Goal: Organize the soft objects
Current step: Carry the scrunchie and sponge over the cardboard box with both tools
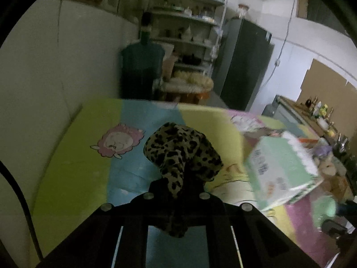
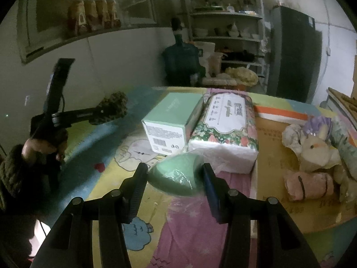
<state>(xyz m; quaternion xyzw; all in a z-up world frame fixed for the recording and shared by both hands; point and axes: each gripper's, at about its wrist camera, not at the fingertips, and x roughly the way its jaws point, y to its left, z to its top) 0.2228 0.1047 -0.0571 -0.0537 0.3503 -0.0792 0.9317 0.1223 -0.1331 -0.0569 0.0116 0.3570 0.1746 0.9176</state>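
Two grippers are at work: the left gripper [image 1: 178, 185] is clamped tight on a leopard cloth [image 1: 180, 154], which bunches up ahead of its tips. The right gripper [image 2: 175, 178] stands half open around a green pouch [image 2: 178, 176]; contact unclear, tissue pack [image 2: 225, 131] just beyond.

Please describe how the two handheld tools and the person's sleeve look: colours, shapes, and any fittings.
Both tools are matte black. The right tool has two flat fingers with ribbed inner pads and round silver bolts on angular arms. The left tool shows the same bolts. Seen from the right wrist, it carries a tall black upright part. The sleeve is dark, fuzzy knit.
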